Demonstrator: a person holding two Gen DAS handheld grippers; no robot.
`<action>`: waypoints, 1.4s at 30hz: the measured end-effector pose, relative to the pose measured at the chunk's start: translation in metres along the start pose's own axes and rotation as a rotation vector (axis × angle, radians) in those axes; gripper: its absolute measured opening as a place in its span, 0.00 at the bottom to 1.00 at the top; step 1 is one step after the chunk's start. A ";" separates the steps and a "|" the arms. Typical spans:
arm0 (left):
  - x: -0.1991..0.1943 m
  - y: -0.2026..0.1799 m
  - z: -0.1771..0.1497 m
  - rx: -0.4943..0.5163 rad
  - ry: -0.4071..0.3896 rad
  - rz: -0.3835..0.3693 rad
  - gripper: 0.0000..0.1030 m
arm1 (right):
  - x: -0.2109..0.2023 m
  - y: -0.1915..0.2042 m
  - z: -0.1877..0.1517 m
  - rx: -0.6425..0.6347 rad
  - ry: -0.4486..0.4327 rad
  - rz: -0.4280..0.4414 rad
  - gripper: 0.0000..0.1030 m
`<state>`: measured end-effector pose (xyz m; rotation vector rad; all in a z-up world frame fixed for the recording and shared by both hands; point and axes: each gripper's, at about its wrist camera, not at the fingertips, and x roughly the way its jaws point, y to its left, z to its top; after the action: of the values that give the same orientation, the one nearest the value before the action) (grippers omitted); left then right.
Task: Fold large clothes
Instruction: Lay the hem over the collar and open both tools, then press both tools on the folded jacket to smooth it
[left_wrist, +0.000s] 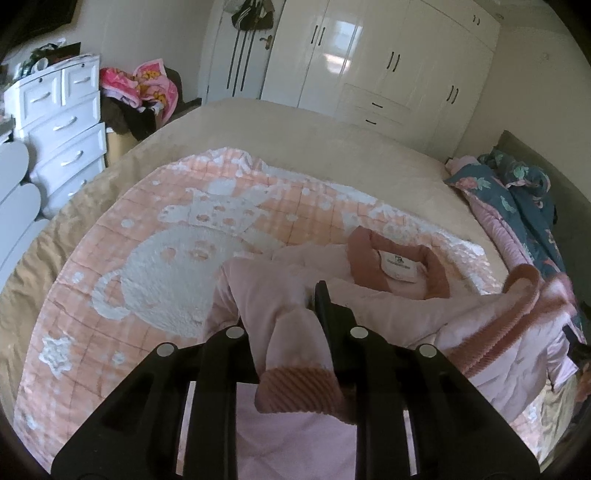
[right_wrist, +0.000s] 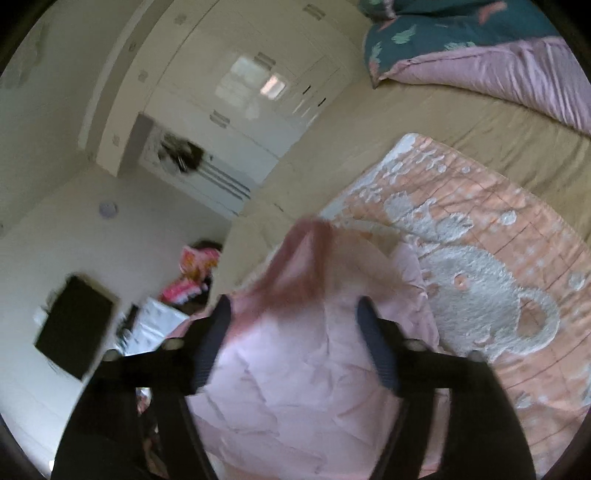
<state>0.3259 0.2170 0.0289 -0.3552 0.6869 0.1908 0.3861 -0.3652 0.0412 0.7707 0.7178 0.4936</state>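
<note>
Pink jacket (left_wrist: 388, 306) sleeve clamped in left gripper (left_wrist: 295, 314) jaws; right gripper (right_wrist: 291, 314) jaws apart

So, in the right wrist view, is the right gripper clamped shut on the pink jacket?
No: the right gripper stands with its jaws wide apart, and the pink jacket lies loose between them, unpinched.

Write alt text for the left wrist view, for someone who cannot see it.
A black left gripper is shut on the ribbed-cuffed sleeve of a pale pink padded jacket, which lies on a peach blanket with a white bear pattern, spread over a beige bed. Behind stand a white wardrobe and a white chest of drawers.
</note>
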 end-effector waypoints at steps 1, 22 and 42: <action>0.001 0.000 0.000 0.002 -0.001 -0.002 0.13 | -0.001 -0.004 0.001 0.006 -0.001 0.021 0.71; -0.004 -0.017 -0.002 0.020 0.003 -0.079 0.71 | 0.032 -0.003 -0.051 -0.302 0.095 -0.243 0.87; -0.075 -0.037 -0.012 0.136 -0.111 -0.065 0.91 | -0.010 0.046 -0.075 -0.522 0.060 -0.253 0.93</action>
<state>0.2726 0.1739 0.0787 -0.2349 0.5750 0.1004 0.3175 -0.3091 0.0427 0.1745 0.6896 0.4472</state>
